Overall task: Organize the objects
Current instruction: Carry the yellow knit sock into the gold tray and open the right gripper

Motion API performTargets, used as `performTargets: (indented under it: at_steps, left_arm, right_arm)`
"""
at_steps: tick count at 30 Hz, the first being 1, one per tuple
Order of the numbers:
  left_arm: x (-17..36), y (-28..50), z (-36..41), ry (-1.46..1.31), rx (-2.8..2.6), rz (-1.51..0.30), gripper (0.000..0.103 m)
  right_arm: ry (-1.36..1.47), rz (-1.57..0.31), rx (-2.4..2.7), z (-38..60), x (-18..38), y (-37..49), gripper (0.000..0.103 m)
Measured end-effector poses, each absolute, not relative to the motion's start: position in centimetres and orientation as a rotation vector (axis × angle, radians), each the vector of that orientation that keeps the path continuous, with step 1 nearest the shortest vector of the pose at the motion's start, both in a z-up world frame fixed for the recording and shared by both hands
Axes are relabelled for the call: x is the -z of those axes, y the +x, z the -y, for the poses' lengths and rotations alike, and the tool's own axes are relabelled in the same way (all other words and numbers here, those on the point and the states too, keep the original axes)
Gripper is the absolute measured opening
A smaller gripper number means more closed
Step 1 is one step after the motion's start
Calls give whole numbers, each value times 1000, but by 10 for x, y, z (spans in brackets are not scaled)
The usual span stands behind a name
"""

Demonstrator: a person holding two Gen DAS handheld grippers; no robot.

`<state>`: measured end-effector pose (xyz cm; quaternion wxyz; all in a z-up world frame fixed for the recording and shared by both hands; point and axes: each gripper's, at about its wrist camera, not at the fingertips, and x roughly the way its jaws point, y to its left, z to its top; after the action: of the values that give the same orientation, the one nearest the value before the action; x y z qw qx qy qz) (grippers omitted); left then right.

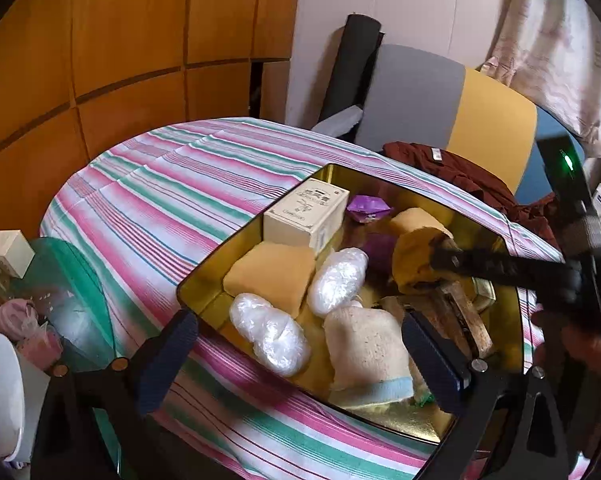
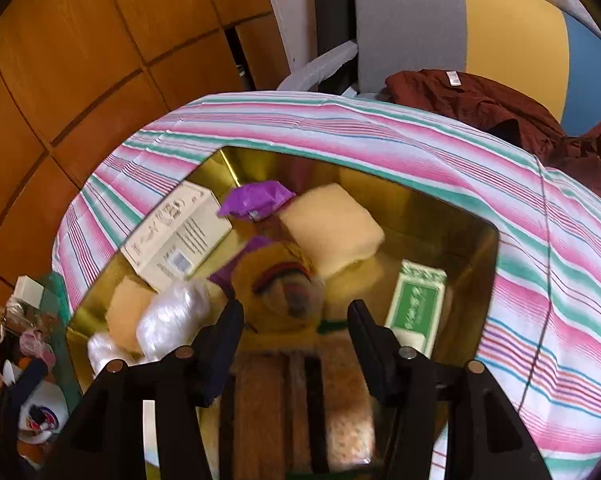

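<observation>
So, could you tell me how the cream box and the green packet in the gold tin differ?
The cream box is larger and pale with dark print; the green packet is smaller, green with a white border. The cream box sits at the tin's left side, the green packet at its right. Both are rectangular and lie in the gold tin.

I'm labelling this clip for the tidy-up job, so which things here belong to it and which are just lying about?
Part of the job:
gold tin
cream box
purple packet
two plastic-wrapped bundles
mustard cloth, by the right tongs
green packet

Lying about:
maroon garment
chair
striped tablecloth
</observation>
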<state>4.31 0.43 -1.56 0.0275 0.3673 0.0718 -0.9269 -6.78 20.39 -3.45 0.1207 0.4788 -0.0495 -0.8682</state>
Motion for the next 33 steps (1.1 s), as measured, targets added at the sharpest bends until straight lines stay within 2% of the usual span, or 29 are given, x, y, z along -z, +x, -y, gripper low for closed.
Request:
performTargets:
  at_steps: [6, 14, 17, 22, 25, 33]
  left_arm:
    - [19, 42, -1, 1170, 2835, -241, 103]
    - [18, 41, -1, 1177, 2836, -232, 103]
    - [16, 40, 1, 1169, 2833, -243, 103]
    - [14, 39, 4, 1156, 2811, -255, 103]
    - [13, 40, 4, 1149, 2795, -269, 103]
    - [7, 39, -4, 1112, 2756, -173, 103]
  right_arm:
    - [1479, 140, 2463, -200, 53, -65, 53]
    - [1540, -157, 2457, -180, 53, -33, 53]
    - [1587, -141, 2431, -184, 51, -27, 53]
    - [1456, 104, 2499, -207, 28, -27, 53]
    - [1425, 178, 2534, -212, 23, -34, 53]
    - [1481, 1, 2692, -203, 31, -69, 53]
